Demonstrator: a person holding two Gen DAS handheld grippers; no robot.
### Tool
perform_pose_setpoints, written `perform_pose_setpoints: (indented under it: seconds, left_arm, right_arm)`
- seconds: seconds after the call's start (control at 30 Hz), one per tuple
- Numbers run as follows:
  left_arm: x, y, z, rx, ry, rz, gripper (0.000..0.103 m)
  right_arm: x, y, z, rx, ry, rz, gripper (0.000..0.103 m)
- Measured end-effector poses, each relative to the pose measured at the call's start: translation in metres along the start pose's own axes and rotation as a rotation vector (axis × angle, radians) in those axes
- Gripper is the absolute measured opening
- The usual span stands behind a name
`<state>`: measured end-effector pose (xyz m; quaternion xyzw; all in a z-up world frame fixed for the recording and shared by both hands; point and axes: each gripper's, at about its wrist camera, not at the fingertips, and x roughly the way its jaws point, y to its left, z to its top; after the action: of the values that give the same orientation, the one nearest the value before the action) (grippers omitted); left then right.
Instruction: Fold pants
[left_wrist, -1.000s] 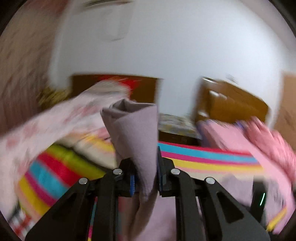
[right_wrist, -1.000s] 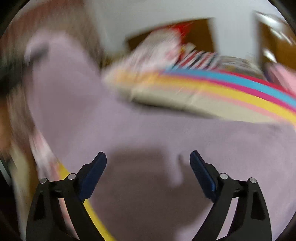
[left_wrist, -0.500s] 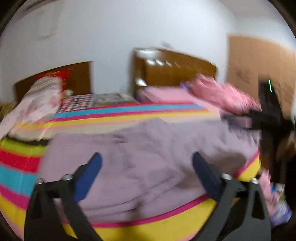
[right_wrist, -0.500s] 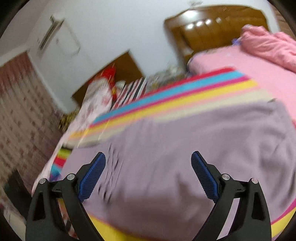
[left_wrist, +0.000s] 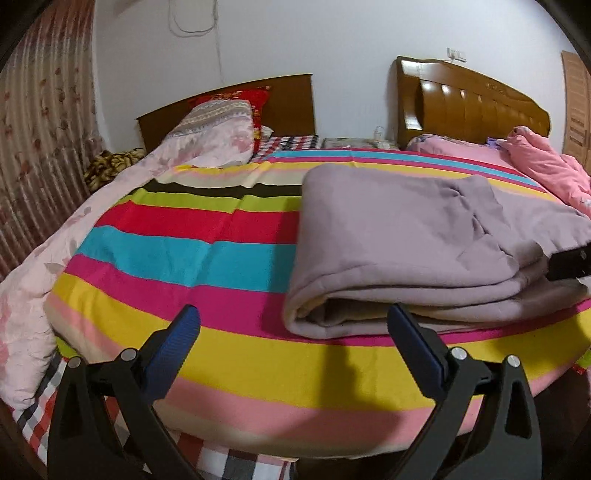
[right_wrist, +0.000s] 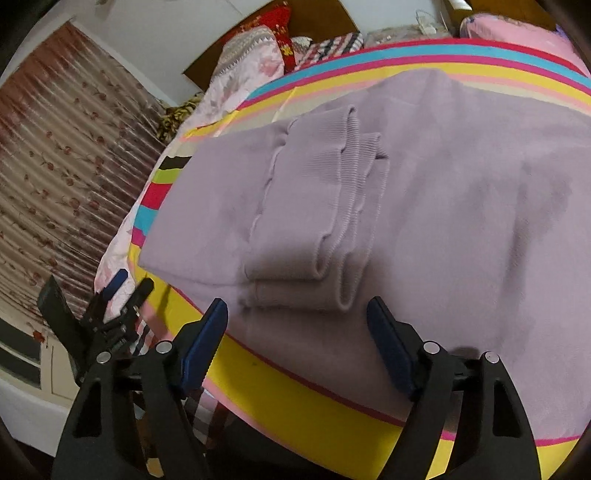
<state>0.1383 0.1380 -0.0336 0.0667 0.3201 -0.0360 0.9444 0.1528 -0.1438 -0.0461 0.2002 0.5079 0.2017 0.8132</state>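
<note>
Nearest, the left gripper (left_wrist: 291, 328) stands wide open, holding nothing. Likewise empty, the right gripper (right_wrist: 297, 315) has its jaws closing just short of the ribbed cuffs (right_wrist: 332, 225). Beyond, the folded pants (left_wrist: 406, 251) lie on the striped blanket (left_wrist: 192, 254), before 2 headboards (left_wrist: 472, 103).

The pants (left_wrist: 406, 236) run off the picture's right edge beyond the left gripper's fingers (left_wrist: 413, 343). In the right wrist view, they again overrun the right edge. The striped blanket (right_wrist: 295, 398) beneath stays mostly hidden.
</note>
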Motion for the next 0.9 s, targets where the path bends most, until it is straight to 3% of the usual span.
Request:
perform_pose_setpoints:
  seconds: [0.13,0.2,0.27,0.33,0.47,0.67,0.8,0.9]
  left_arm:
    - [-0.001,-0.002,-0.01,0.028,-0.01,-0.008,0.101]
    - [-0.004,-0.004,-0.013,0.029,-0.015,-0.007,0.101]
    - [-0.007,0.0,-0.017,0.021,-0.015,-0.009,0.101]
    - [-0.01,0.005,-0.021,0.006,-0.004,-0.015,0.101]
    - [-0.011,0.008,-0.025,0.003,0.011,-0.016,0.101]
    - [-0.005,-0.004,0.002,-0.022,-0.022,-0.069,0.101]
    - [0.018,-0.006,0.02,-0.058,0.0,-0.031,0.101]
    - [0.033,0.008,0.024,-0.111,0.042,0.063,0.101]
  right_arm:
    - [0.013,0.004,0.018,0.029,0.005,0.008,0.076]
    - [0.015,-0.004,0.025,0.097,-0.017,0.032,0.066]
    - [0.013,-0.017,0.028,0.128,-0.026,0.031,0.037]
    - [0.012,-0.022,0.028,0.134,-0.044,0.016,0.016]
    - [-0.007,-0.012,0.03,0.115,-0.152,0.079,0.014]
    - [-0.039,0.07,0.092,-0.096,-0.29,0.134,0.014]
    - [-0.066,0.153,0.133,-0.281,-0.368,0.203,0.014]
    - [-0.09,0.197,0.144,-0.391,-0.432,0.211,0.014]
